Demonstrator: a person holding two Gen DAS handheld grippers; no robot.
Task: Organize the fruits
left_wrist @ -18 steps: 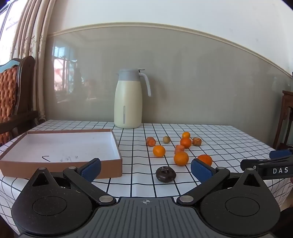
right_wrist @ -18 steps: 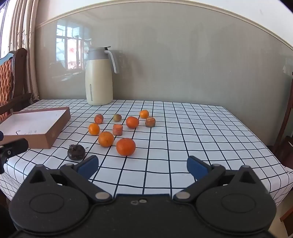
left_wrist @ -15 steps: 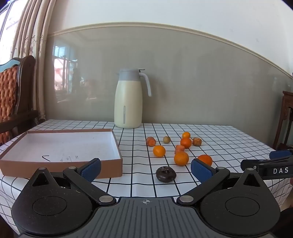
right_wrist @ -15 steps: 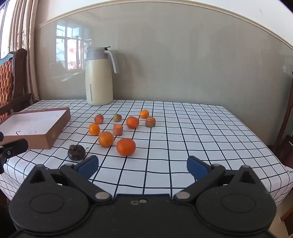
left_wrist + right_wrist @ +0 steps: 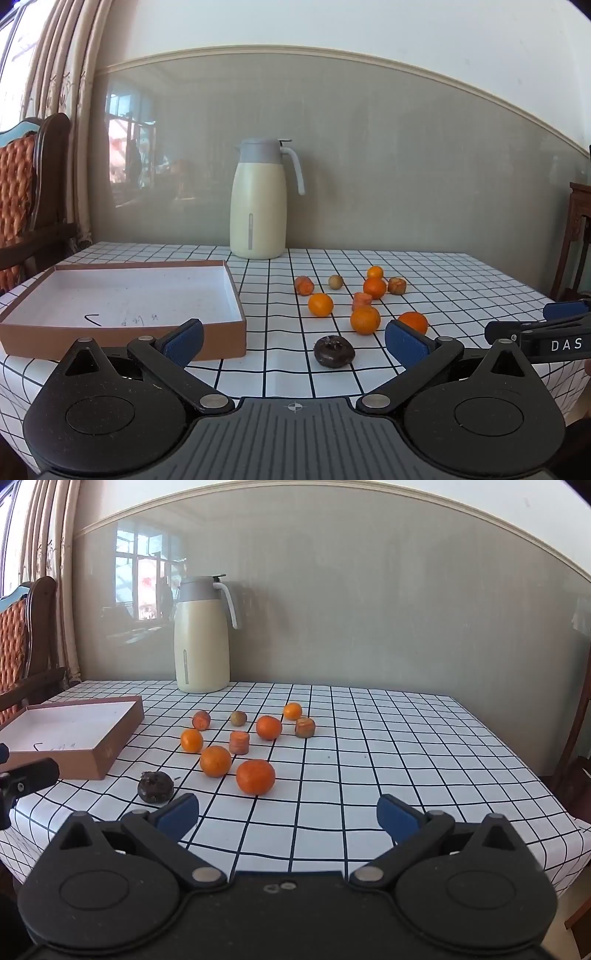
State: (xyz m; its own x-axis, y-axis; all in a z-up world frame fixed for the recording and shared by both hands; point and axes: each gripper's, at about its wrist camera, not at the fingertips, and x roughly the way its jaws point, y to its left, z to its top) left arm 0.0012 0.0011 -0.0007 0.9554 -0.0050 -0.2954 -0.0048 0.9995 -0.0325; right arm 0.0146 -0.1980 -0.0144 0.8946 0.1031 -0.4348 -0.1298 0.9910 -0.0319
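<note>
1. The table (image 5: 443, 273), under a black-grid white cloth, carries everything. The right view shows its far right edge and bare right half; the left view cuts that side off behind the right gripper's body.
2. The box (image 5: 122, 338), brown outside and white inside, lies on the left, well apart from the fruit. The left view looks into it and shows pen marks on its floor; the right view (image 5: 110, 738) shows mainly its near corner.
3. The jug (image 5: 258, 214), cream with a grey lid, stands upright at the back by the wall.
4. The left gripper (image 5: 293, 338) hovers at the near edge, its blue pads spread wide and holding nothing. Only its tip shows at the left rim of the right view.
5. The right gripper (image 5: 286, 818) is likewise spread and empty over bare cloth.
6. The oranges (image 5: 255, 776) lie loose mid-table, five in all, none touching.
7. The dark fruit (image 5: 334, 351) sits nearest, between the left pads in the left view and just beside the left pad in the right view (image 5: 156, 787).
8. Small carrot-like stubs (image 5: 239, 742) and a dull round fruit (image 5: 238, 718) are scattered among the oranges.
</note>
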